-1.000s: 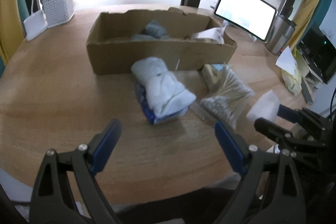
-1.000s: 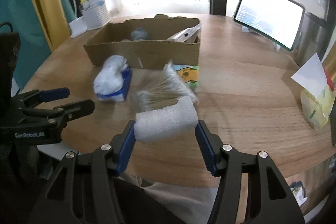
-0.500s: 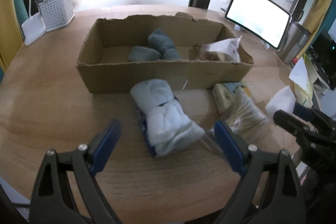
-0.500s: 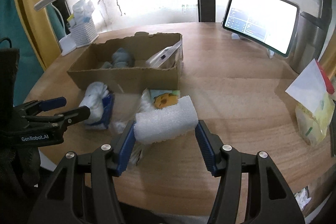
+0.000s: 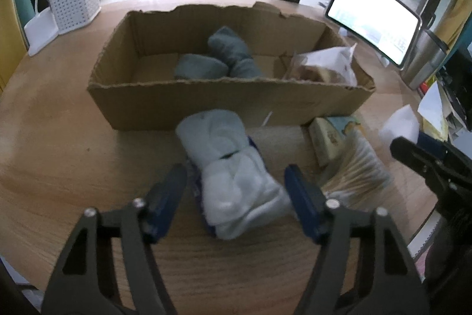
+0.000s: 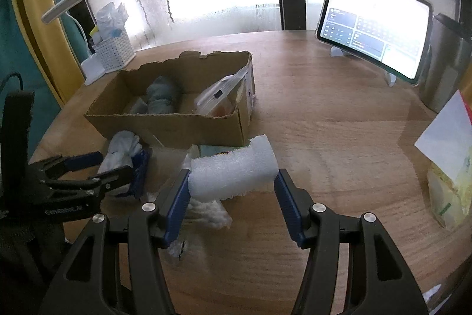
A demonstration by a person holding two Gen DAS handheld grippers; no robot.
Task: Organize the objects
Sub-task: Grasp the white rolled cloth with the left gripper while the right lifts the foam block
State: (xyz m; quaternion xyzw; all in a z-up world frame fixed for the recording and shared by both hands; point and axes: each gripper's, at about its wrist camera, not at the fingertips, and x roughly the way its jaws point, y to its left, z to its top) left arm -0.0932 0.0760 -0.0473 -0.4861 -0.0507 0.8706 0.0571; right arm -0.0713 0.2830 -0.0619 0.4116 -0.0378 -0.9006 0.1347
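Note:
A torn cardboard box (image 5: 206, 108) stands on the round wooden table and holds grey socks (image 5: 224, 55) and a clear packet (image 5: 324, 67). In front of it a white sock bundle (image 5: 233, 173) lies on a blue pack. My left gripper (image 5: 236, 194) is open, with its fingers on either side of the bundle's near end. A bag of cotton swabs (image 5: 357, 167) and a small yellow box (image 5: 327, 138) lie to the right. My right gripper (image 6: 231, 197) is shut on a white foam block (image 6: 233, 173), held above the swabs. The box (image 6: 177, 126) and the bundle (image 6: 122, 151) show there too.
A white perforated basket (image 5: 73, 5) and a white pad stand at the back left. A tablet on a stand (image 6: 374, 28) and a steel tumbler (image 5: 424, 58) are at the back right. A yellow tissue pack (image 6: 451, 191) sits at the right edge.
My left gripper has moved forward and narrowed around the white sock bundle. My right gripper has risen and moved forward with the foam block still in it.

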